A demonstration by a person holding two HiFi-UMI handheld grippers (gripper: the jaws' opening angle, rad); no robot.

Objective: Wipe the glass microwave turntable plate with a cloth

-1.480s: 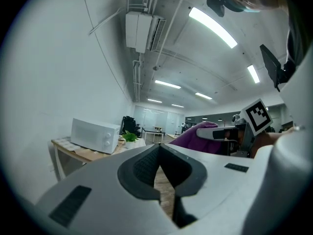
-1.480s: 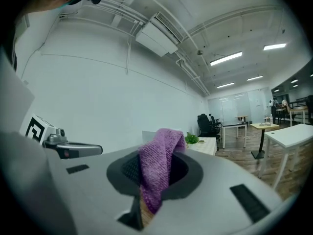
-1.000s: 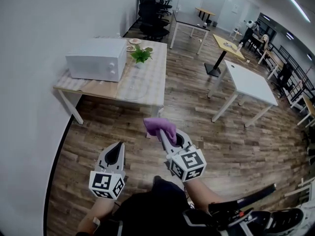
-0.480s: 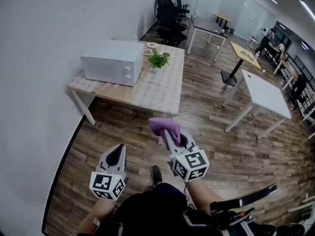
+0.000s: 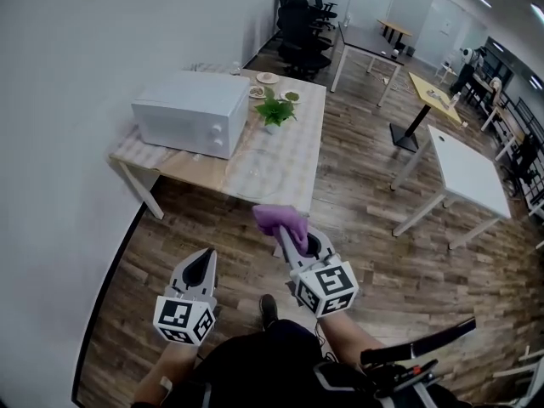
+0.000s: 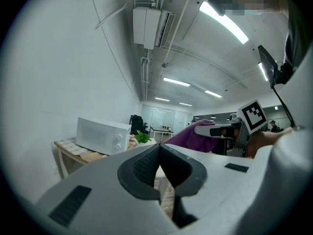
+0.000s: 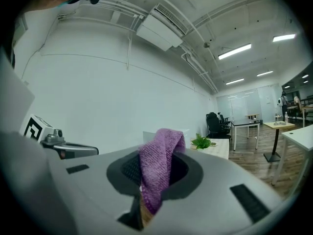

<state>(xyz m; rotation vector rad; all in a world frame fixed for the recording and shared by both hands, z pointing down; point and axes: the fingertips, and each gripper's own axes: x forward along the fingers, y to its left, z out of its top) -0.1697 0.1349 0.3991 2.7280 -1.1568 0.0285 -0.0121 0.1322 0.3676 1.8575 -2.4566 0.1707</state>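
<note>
A person stands on the open wood-plank floor (image 5: 357, 228) of an office, a gripper in each hand, facing a table (image 5: 170, 164) set against the white wall (image 5: 68, 100) at 12 o'clock. The right gripper (image 5: 287, 238) is clamped on a purple cloth (image 5: 279, 218), which bunches up over the jaw tips and hangs down between them. The left gripper (image 5: 206, 255), at 9 o'clock from the right one and apart from it, has its jaws pressed together with nothing between them. Both are held in the air in front of the person's body, short of the table's near edge.

The glass turntable plate (image 5: 265, 168) shows only as a faint round outline on the checked table top, close to the near edge, at 5 o'clock from the white microwave (image 5: 189, 113). A small green plant (image 5: 274, 110) stands just beside the microwave at 3 o'clock, and small dishes (image 5: 267, 78) sit towards the table's far edge. The microwave's door is shut.

A bare strip of floor lies between the person and the table. At 2 o'clock, a white table (image 5: 472, 172) stands well apart across a wide aisle; farther off are a yellow table (image 5: 433, 92) and, at 1 o'clock, a cluster of black office chairs (image 5: 302, 15)
</note>
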